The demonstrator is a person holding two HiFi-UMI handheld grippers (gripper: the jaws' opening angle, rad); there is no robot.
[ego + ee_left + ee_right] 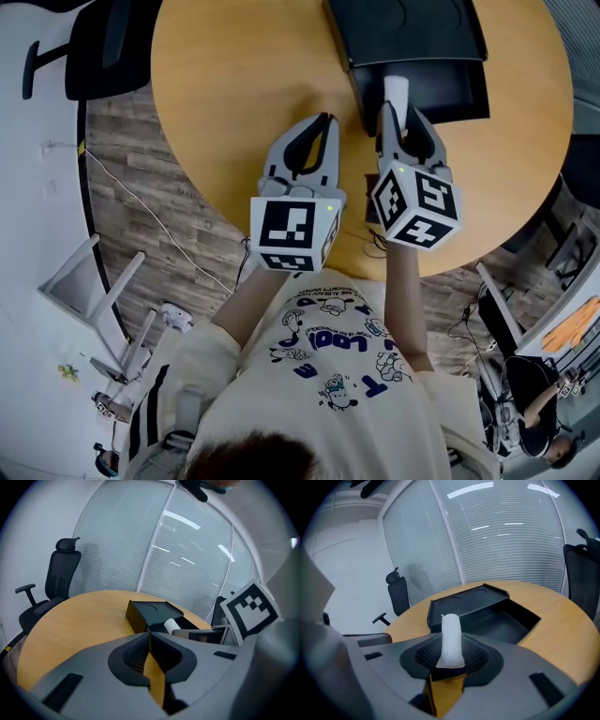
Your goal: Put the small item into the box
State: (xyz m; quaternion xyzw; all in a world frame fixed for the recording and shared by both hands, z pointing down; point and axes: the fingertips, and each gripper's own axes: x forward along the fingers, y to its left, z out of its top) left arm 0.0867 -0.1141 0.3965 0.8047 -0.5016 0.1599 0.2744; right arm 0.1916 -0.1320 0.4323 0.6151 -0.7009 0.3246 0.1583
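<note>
A: What room am I driving in?
B: Office, I'd say. Round wooden table (234, 84), high-back swivel chair (61, 578) far left, glass wall with blinds (187, 555) behind.

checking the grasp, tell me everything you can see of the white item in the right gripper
The small white item is a smooth, matte, tube-like piece with a rounded tip, unmarked. Its lower end is clamped between the ribbed pads of the right gripper, the rest sticking out past the fingertips. In the head view it reaches over the near edge of the open black box; contact with the box cannot be told.
</note>
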